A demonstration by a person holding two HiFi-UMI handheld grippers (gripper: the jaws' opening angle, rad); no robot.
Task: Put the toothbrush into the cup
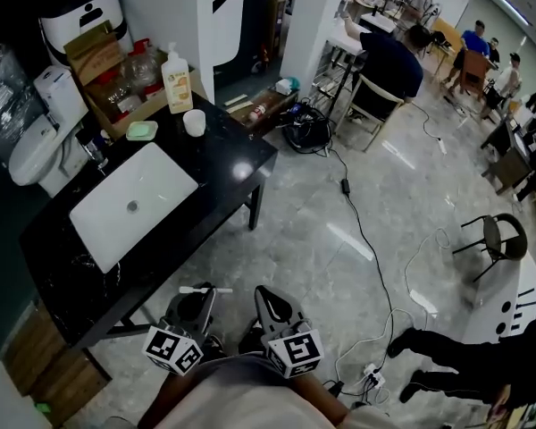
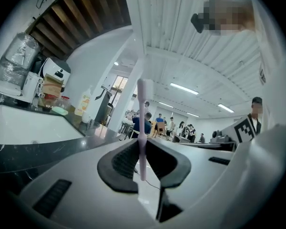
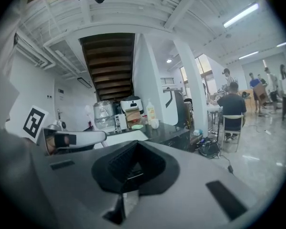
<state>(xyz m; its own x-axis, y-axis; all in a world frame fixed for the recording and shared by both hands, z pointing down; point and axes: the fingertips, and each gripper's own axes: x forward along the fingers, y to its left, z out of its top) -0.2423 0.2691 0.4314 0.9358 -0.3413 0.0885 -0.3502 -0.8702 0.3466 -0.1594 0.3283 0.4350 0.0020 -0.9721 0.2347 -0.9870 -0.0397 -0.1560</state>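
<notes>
A white cup (image 1: 194, 122) stands on the black table (image 1: 223, 164) beyond the white sink (image 1: 134, 202), beside a soap bottle (image 1: 176, 80). My left gripper (image 1: 195, 304) is low in the head view, off the table's near side, and is shut on a pale pink toothbrush (image 1: 196, 290). In the left gripper view the toothbrush (image 2: 142, 123) stands upright between the pads of the left gripper (image 2: 143, 149), bristle end up. The cup (image 2: 87, 118) is far off at the left there. My right gripper (image 1: 270, 300) is beside the left one, and in its own view the right gripper (image 3: 136, 149) is shut and empty, with the cup (image 3: 154, 123) far ahead.
A green soap dish (image 1: 142, 130), a cardboard box of bottles (image 1: 116, 79) and a tap (image 1: 94, 153) sit round the sink. Cables (image 1: 357, 231) run over the glossy floor. A black chair (image 1: 500, 239) stands at the right, near a person's legs (image 1: 447, 351). More people sit at desks beyond.
</notes>
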